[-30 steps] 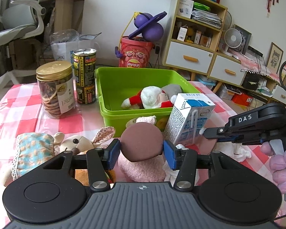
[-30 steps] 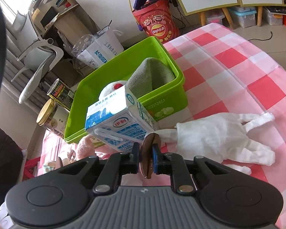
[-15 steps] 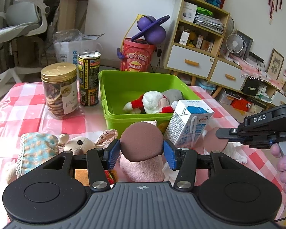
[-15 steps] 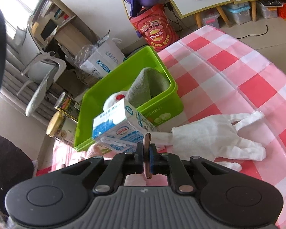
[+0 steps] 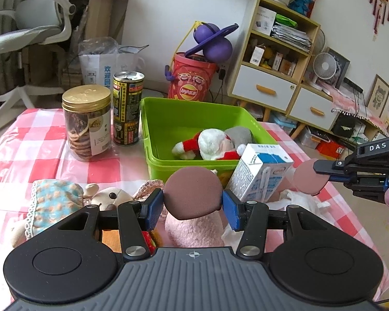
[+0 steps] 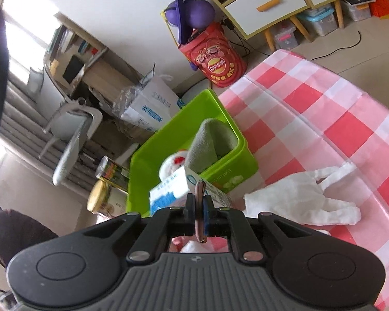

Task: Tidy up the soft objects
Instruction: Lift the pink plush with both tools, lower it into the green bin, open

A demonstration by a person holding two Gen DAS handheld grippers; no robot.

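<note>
pink-and-white checked cloth covers the tabletop [image 5: 23, 150], and behind it the room holds one wooden shelf unit [image 5: 277, 59] with two white drawers, one red lay's barrel [image 5: 189, 80] with a purple toy on top, one small white fan [image 5: 324, 67] and one grey office chair [image 5: 36, 26].

on the tabletop stand one green bin [image 5: 194, 160], one gold-lidded cookie jar [image 5: 87, 121], one black-and-yellow can [image 5: 127, 108] just beside the jar, and one blue-and-white milk carton [image 5: 259, 173] tilted against the bin's front wall. inside the bin lie two soft things: one santa plush [image 5: 210, 145] and one grey cloth [image 6: 210, 142] (it leans against the bin's right wall in the right wrist view).

outside the bin, three soft things lie in front of it: one beige mouse doll [image 5: 109, 197] in a blue spotted dress at the left, one pink fuzzy item [image 5: 194, 230] just below the left gripper [image 5: 193, 204], and one white glove [image 6: 298, 202] flat on the cloth to the right of the carton.

the left gripper's jaws stand open with one brown disc between the blue pads, touching neither. the right gripper [image 6: 199, 212] hovers above the glove near the carton, its jaws closed with only a thin brown disc between them, gripping none of the soft things.
</note>
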